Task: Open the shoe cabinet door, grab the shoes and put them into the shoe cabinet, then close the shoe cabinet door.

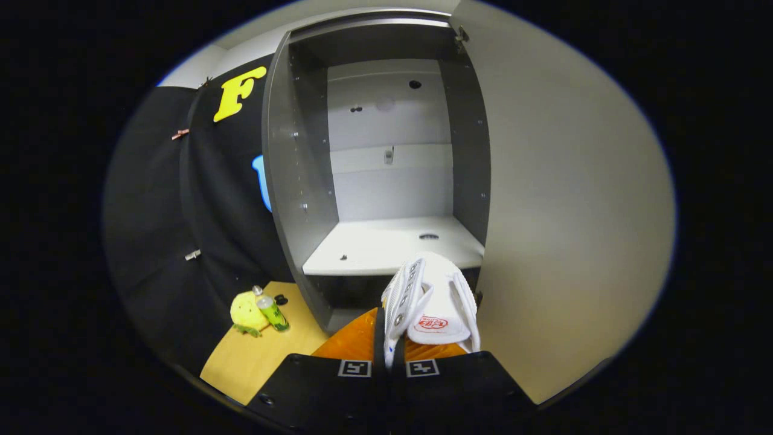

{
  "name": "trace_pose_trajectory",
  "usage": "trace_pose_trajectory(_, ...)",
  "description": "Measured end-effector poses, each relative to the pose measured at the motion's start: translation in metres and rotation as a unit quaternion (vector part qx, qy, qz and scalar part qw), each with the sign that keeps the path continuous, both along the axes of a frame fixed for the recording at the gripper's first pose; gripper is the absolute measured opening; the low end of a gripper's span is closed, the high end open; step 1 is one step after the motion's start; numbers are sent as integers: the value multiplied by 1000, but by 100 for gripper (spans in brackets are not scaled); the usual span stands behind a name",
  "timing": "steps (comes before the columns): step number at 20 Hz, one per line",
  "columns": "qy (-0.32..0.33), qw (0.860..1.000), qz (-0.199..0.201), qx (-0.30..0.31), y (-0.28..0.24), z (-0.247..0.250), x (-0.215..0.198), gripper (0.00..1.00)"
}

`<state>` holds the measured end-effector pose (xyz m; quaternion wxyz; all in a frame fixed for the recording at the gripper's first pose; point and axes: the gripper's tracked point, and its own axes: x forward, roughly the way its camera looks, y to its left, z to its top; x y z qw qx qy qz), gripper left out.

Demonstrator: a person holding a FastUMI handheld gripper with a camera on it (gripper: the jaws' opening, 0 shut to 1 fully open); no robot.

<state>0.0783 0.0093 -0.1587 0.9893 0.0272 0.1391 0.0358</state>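
Cabinet door (574, 199): swung open, fills right half of frame as a pale panel. Keep clear of it w/ your elbow on the way in.

Shoe cabinet (386, 151): centre/upper frame, grey side walls, pale back panel. One white shelf (386, 248) at mid-frame, bare apart from small holes. Dark lower bay beneath it, mostly hidden.

Shoe (432, 302): white, lower centre of frame, just ahead of the fingers, toe pointing toward shelf edge. Held by its left side wall/eyelet strip, tongue facing you.

Gripper (387, 359): bottom centre, fingers pressed nearly together, pinching the shoe's side wall between them. Grip looks thin, edge only, so I'd judge it prone to swing.

Step in hand (judgement): carry shoe onto shelf. You're abt level w/ the shelf front, shoe overlapping its lip in view. Lift a bit first so the sole clears the lip, then go straight fwd, slow. Set sole flat before spreading the fingers. Aim mid-shelf, leave room beside for the 2nd shoe.

Orange mat (356, 341) under the shoe; wooden floor (253, 356) lower left.

Yellow plush toy (246, 313) + green bottle (270, 311), lower left of frame, touching each other, well apart from your path. Ignore.
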Motion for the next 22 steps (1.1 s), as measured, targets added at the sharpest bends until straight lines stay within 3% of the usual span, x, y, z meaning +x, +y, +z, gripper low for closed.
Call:
trace_pose_trajectory(4, -24, 1000, -3, -13, 7, 43, 49, 6)
trace_pose_trajectory(9, -21, 999, 0, -33, 12, 61, 113, 6)
trace_pose_trajectory(22, 79, 992, 27, -100, 25, -32, 277, 6)
